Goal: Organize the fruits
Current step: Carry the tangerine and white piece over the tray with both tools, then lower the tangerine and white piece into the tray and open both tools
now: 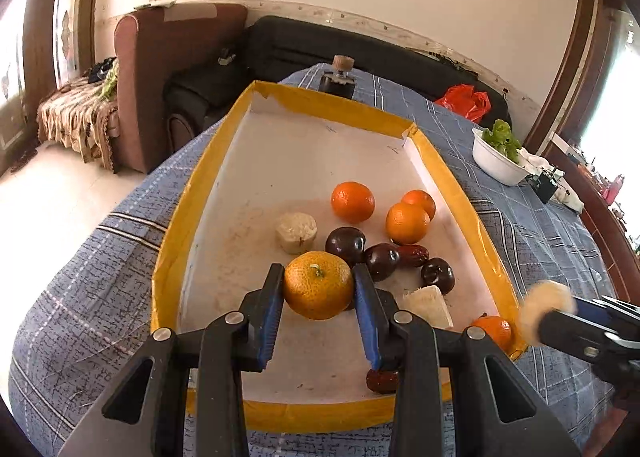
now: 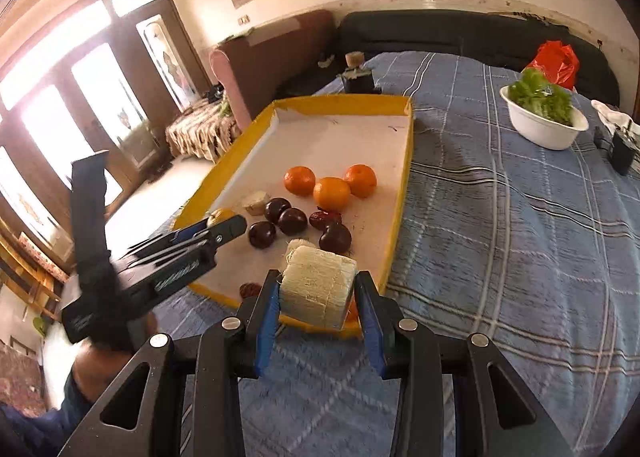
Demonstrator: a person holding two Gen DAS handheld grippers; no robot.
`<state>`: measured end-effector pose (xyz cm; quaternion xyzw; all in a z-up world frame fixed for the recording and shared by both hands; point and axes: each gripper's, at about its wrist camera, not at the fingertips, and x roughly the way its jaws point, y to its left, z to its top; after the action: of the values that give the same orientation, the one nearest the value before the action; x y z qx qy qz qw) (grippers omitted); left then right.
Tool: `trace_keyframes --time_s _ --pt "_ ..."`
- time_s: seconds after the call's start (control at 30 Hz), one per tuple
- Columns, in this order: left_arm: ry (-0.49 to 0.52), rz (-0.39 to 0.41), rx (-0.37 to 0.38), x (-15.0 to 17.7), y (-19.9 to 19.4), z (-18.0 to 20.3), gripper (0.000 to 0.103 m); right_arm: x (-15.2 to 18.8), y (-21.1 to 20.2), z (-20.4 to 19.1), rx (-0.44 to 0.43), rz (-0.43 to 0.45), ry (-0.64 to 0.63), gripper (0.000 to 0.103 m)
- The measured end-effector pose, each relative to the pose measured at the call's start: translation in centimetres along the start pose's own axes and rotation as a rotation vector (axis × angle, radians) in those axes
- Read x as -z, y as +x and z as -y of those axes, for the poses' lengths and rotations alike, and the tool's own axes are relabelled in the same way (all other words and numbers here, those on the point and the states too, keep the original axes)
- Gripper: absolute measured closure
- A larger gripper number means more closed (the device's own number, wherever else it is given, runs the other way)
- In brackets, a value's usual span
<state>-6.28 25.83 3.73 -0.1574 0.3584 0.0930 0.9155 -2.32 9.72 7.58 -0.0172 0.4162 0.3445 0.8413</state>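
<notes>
Between the left tongs' (image 1: 316, 289) pads sits a clamped orange (image 1: 318, 284), low over the tray (image 1: 172, 241). The right tongs (image 2: 318, 297) grip a pale fibrous chunk (image 2: 316, 293) above the tray's near edge. Both look firm and light; the orange's round, slick skin wants a mid-girth hold.

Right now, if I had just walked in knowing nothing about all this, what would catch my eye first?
Probably the yellow-rimmed tray on the blue checked tablecloth, with oranges and dark round fruits clustered inside. The left gripper clamps a big orange over the tray, while the right gripper holds a pale fibrous chunk at the tray's near edge. Off to the right sits a white bowl of lettuce.
</notes>
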Motion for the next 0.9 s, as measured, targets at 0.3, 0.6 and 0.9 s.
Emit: trace_keyframes --time_s 0.3,0.6,0.9 --pt "-0.007 -0.030 0.022 -0.1 0.9 0.0 0.070 -1.0 3.9 0.1 0.034 -0.034 -0.010 0.061" --pt "-0.006 -0.047 0.020 -0.2 1.2 0.0 0.070 -0.5 5.4 -0.7 0.074 -0.023 -0.084 0.062" --pt "0.005 -0.063 0.018 -0.2 1.5 0.3 0.070 -0.1 5.2 -1.0 0.084 0.000 -0.103 0.061"
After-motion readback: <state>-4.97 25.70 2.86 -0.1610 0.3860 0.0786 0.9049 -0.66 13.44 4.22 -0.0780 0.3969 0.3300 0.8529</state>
